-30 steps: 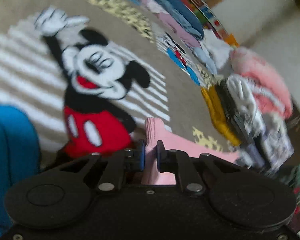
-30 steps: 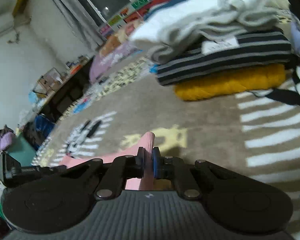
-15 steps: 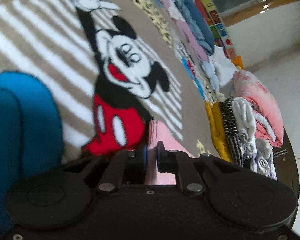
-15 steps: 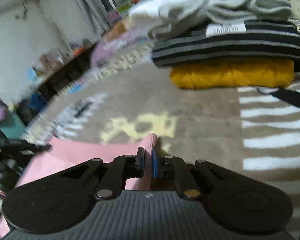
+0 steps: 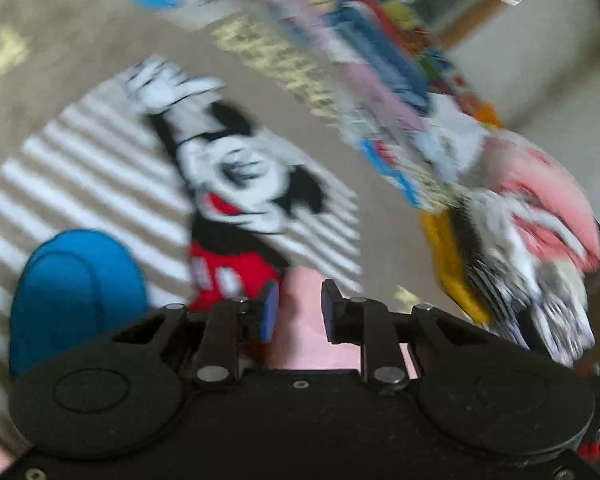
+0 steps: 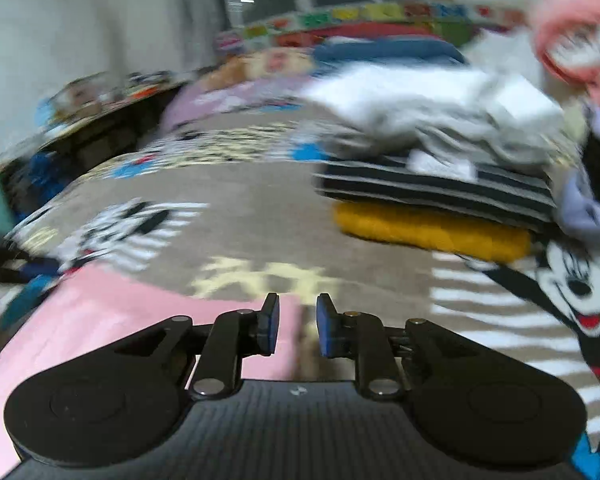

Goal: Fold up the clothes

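The pink garment (image 6: 112, 320) lies flat on the beige carpet (image 6: 260, 204), low in both views and just in front of the two tools. In the right wrist view its far edge runs from the left side toward the middle, and its corner ends near the left finger of the right gripper (image 6: 298, 330). This gripper has its jaws apart, with a clear gap between the blue pads (image 6: 271, 326), and nothing is between them. The left gripper (image 5: 296, 312) is parted in the same way; pink cloth (image 5: 300, 320) shows through the gap under it, but the pads do not press it.

I see no basket or box here. The other clothes are only in a stack (image 6: 436, 196) on the carpet: a yellow piece at the bottom, a black striped piece on it, white and grey pieces above. A pink bundle (image 5: 548, 200) sits at the far side of the stack. The stack is well apart from the pink garment.

Between them the carpet is bare, with white stripes and a cartoon mouse picture (image 5: 236, 184). A blue rounded thing (image 5: 76, 292) is near the left gripper; what it is I cannot tell. Both views are blurred.
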Demonstrator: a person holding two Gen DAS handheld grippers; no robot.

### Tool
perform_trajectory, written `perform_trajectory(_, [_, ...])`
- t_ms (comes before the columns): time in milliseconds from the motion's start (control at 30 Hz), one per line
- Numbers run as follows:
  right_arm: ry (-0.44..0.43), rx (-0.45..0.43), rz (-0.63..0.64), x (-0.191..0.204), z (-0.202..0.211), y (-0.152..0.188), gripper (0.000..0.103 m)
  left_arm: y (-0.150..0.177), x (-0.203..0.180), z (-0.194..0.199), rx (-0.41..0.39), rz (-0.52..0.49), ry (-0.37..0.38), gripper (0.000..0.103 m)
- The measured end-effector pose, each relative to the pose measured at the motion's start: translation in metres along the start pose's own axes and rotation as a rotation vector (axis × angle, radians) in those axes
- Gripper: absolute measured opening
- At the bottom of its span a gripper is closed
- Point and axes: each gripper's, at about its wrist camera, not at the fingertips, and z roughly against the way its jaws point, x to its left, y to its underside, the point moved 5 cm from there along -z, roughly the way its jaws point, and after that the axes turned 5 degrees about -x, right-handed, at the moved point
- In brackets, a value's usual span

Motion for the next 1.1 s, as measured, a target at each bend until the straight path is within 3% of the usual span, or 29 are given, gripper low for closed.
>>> perform_trajectory(100, [-0.063, 0.031, 0.038, 0.025, 0.010, 0.013, 0.020, 0.020, -0.018, 0.001, 0.042, -0.081, 0.008, 0.020])
perform_trajectory(167, [-0.005, 0.144, 0.053, 0.022, -0.008, 0.039, 0.019, 0.029, -0.010, -0.010, 0.068, -0.081, -0.058, 0.021])
perform_trajectory(233, [0.018, 0.179, 0.027, 0.012, -0.017, 0.056, 0.016, 0.039, 0.001, -0.022, 0.093, -0.076, -0.132, 0.020])
perform_trajectory(267, [0.031, 0.166, -0.015, 0.010, -0.013, 0.054, 0.014, 0.039, -0.004, -0.014, 0.074, -0.079, -0.124, 0.021])
perform_trajectory(300, [0.038, 0.129, -0.040, 0.009, -0.004, 0.049, 0.020, 0.039, -0.011, -0.002, 0.046, -0.083, -0.104, 0.024])
perform_trajectory(400, [0.044, -0.001, -0.082, 0.011, 0.033, 0.046, 0.020, 0.055, -0.036, 0.032, -0.023, -0.187, -0.078, 0.046])
perform_trajectory(567, [0.091, -0.127, -0.134, 0.017, 0.089, 0.077, 0.021, 0.127, -0.065, 0.084, -0.061, -0.364, -0.110, 0.046])
perform_trajectory(700, [0.084, -0.140, -0.026, 0.049, 0.121, 0.107, 0.021, 0.193, -0.087, 0.113, -0.056, -0.507, -0.138, 0.046])
perform_trajectory(900, [0.041, -0.131, 0.205, 0.107, 0.158, 0.142, 0.021, 0.242, -0.109, 0.132, -0.091, -0.614, -0.119, 0.046])
perform_trajectory(1000, [0.091, 0.050, 0.277, 0.111, 0.146, 0.167, 0.030, 0.272, -0.107, 0.116, 0.004, -0.701, -0.189, 0.047])
perform_trajectory(1100, [0.106, 0.039, 0.247, 0.112, 0.155, 0.170, 0.031, 0.283, -0.115, 0.128, -0.057, -0.757, -0.195, 0.047])
